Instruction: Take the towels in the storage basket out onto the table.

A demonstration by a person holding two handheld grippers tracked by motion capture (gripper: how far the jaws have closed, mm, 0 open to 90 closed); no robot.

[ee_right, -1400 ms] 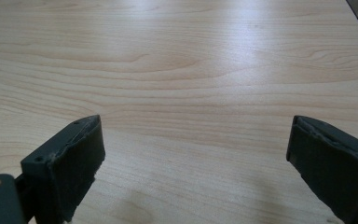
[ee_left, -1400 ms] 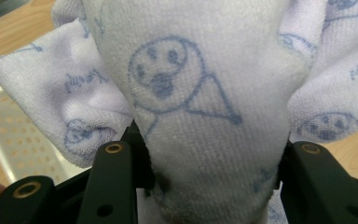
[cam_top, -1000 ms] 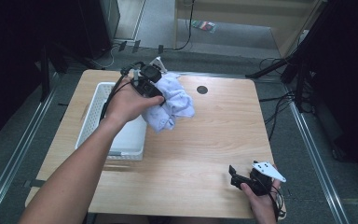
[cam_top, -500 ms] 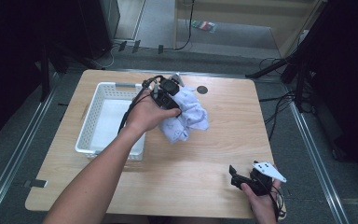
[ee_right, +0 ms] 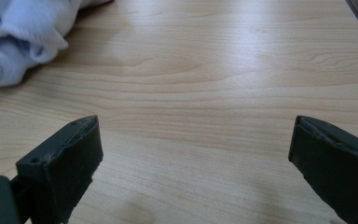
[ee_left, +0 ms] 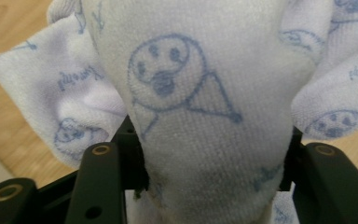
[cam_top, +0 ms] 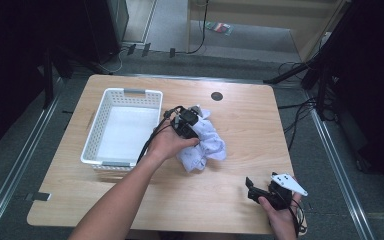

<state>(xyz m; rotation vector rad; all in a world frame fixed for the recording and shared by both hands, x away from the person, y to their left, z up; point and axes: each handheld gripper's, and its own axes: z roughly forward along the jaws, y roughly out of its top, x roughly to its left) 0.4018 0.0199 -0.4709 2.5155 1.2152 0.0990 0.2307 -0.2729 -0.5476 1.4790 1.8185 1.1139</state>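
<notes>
A crumpled white cloth (cam_top: 209, 146) printed with blue doodle faces lies on the wooden table (cam_top: 252, 125), just right of a white basket (cam_top: 140, 92). My left gripper (cam_top: 195, 136) points down into the heap. In the left gripper view a thick fold of the cloth (ee_left: 186, 79) fills the gap of my left gripper (ee_left: 209, 179) and touches both jaws, which have just been opening. My right gripper (cam_top: 250, 188) rests near the table's front right edge. In its own view, my right gripper (ee_right: 193, 158) is open over bare wood, the cloth (ee_right: 14, 32) far off at upper left.
The white basket has perforated walls and grey handles, with nothing inside. A small black round grommet (cam_top: 216, 96) sits near the table's far edge. Cables (cam_top: 300, 107) and dark floor surround the table.
My left hand has carried the cloth from above the basket rightward and down onto the table beside it. The right hand has kept still.
</notes>
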